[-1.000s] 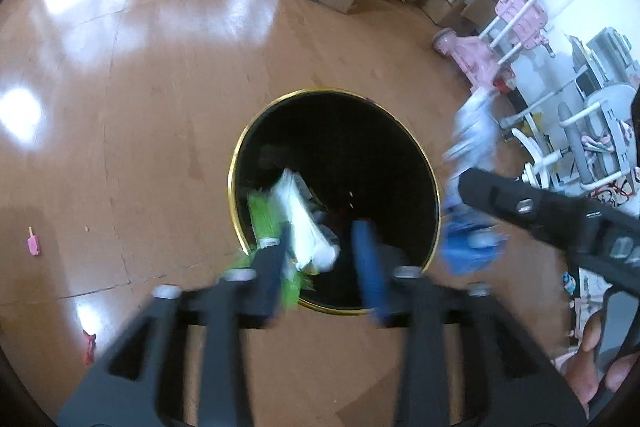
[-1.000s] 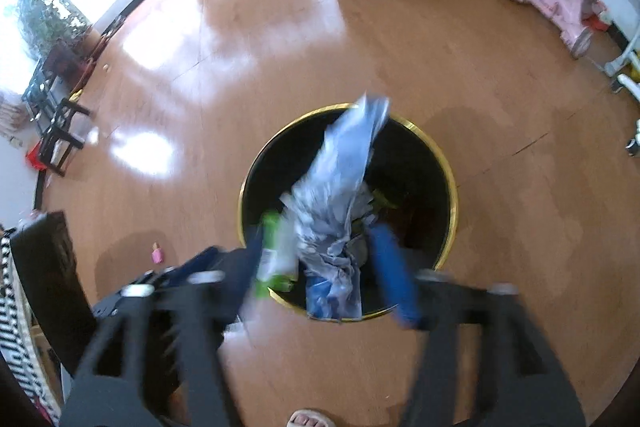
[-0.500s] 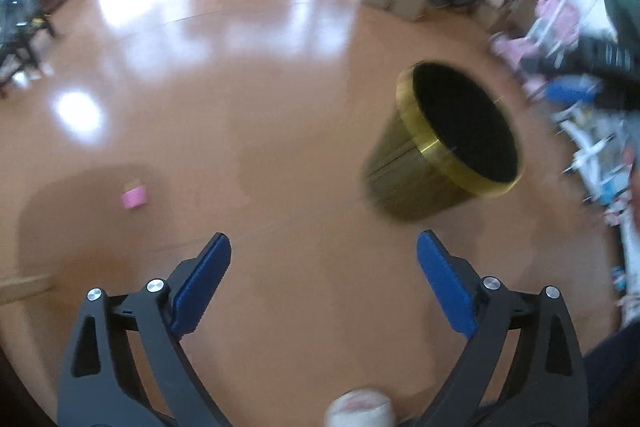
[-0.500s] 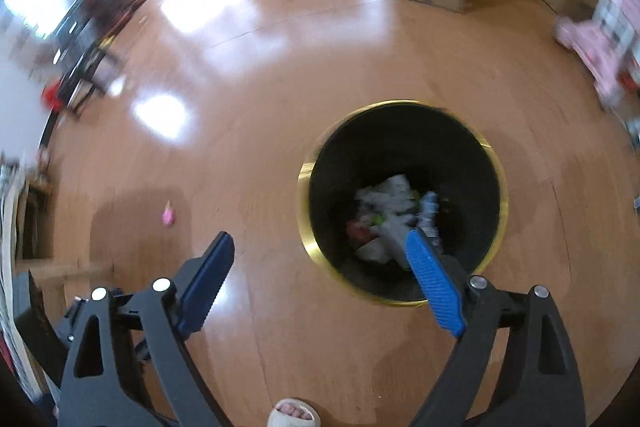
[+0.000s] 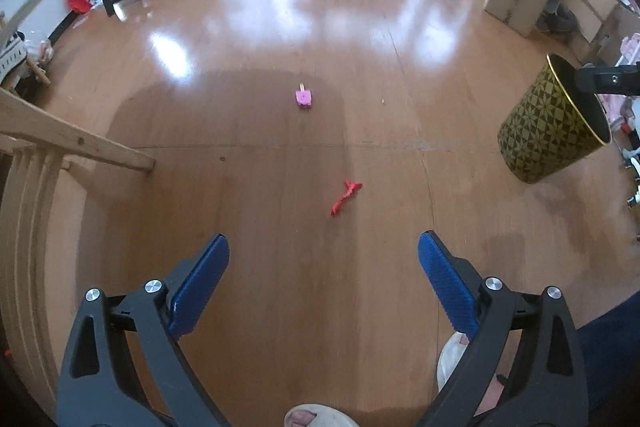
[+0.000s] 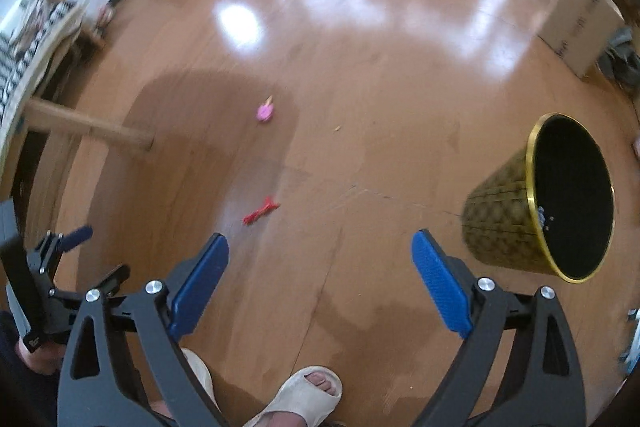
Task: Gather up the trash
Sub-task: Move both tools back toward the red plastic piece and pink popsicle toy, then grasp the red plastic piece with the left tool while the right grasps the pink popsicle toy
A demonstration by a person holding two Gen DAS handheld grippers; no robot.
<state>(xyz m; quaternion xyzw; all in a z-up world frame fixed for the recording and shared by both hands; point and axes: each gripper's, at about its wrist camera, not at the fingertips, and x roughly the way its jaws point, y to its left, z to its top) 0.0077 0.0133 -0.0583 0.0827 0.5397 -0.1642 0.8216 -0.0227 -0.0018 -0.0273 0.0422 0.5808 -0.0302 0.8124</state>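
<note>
Two scraps of trash left on the glossy orange-brown wooden floor [image 5: 280, 207]: a twisted red strip of wrapper [image 5: 345, 197] at centre frame, just above the left gripper [image 5: 322, 279], and a small pink block on a stick [image 5: 303, 98] farther up, possibly a toy ice lolly, too small to tell. Left tongs spread wide and empty, aimed down at the red strip, seemingly lined up for a pick. Right gripper [image 6: 318, 277] opening, nothing between its blue pads [image 6: 198, 285]. Gold-rimmed patterned waste bin [image 6: 506, 217] upright at right edge, near enough for the next drop.
</note>
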